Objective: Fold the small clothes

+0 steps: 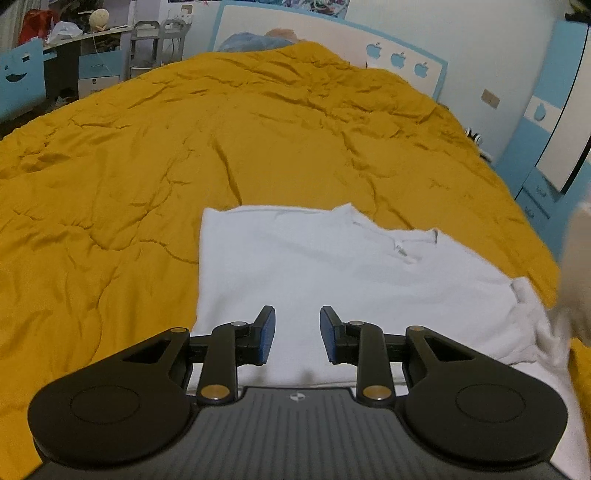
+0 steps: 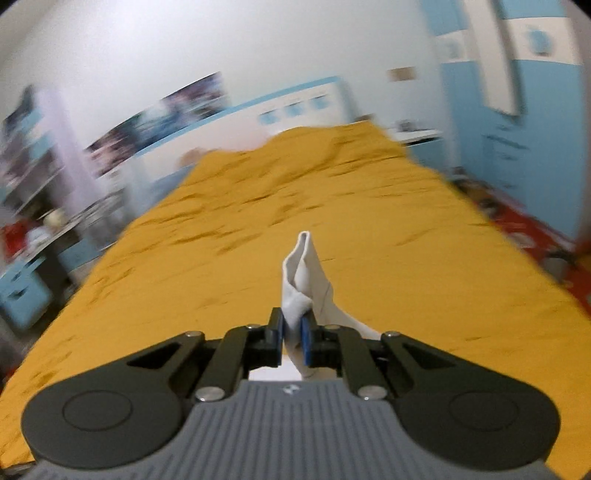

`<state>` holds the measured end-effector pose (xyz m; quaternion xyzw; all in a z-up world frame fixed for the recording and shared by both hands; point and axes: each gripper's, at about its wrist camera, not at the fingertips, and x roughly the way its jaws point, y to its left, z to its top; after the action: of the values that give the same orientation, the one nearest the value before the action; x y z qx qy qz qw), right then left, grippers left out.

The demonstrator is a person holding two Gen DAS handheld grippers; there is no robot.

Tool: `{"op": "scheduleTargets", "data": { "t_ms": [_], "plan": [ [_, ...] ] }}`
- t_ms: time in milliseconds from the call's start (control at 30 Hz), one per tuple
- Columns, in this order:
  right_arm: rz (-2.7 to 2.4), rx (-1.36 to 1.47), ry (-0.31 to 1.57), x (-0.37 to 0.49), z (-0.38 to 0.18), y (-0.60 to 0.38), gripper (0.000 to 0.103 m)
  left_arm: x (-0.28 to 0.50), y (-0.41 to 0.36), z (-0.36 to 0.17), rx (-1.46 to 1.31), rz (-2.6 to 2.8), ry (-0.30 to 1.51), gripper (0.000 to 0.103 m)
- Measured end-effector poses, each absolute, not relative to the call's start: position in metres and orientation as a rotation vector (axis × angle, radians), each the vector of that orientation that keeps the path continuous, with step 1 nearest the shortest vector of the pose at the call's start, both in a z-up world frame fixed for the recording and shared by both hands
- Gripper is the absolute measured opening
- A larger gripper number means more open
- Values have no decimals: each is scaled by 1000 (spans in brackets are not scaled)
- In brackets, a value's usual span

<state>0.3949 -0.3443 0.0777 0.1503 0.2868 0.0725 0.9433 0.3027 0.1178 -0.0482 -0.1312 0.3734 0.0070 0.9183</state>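
Mustard quilt (image 1: 147, 166) carries the white shirt (image 1: 314, 266) — left gripper (image 1: 297, 334) gapes above it, right gripper (image 2: 291, 338) pinches a fold.

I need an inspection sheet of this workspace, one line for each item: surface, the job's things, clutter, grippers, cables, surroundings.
Surface: bed under a wrinkled mustard quilt.
Job's things: white T-shirt lying partly folded on the quilt; one bunched part is lifted by the right gripper.
Clutter: nothing seen on the quilt beside the shirt.
Grippers: left gripper open, above the shirt; right gripper shut on white fabric.
Cables: nothing seen.
Surroundings: blue and white headboard, crowded desk, blue wardrobe; right view is blurred.
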Motion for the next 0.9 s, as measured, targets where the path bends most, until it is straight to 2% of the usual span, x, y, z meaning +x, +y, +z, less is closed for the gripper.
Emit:
{"op": "scheduleTargets", "data": {
  "t_ms": [133, 367, 567, 667, 767, 900],
  "plan": [
    [271, 279, 638, 403, 57, -254, 5, 303, 122, -48, -297, -7, 766, 34],
    [407, 182, 854, 395, -50, -124, 5, 304, 128, -63, -339, -29, 794, 34],
    [424, 152, 983, 388, -114, -90, 7, 306, 131, -75, -378, -72, 806, 34],
    [460, 192, 990, 395, -120, -92, 17, 306, 130, -78, -412, -105, 805, 36],
    [520, 224, 1002, 399, -115, -96, 20, 303, 133, -78, -475, -140, 800, 42],
    [579, 266, 1010, 389, -112, -97, 34, 301, 137, -76, -549, -181, 797, 48]
  ]
}}
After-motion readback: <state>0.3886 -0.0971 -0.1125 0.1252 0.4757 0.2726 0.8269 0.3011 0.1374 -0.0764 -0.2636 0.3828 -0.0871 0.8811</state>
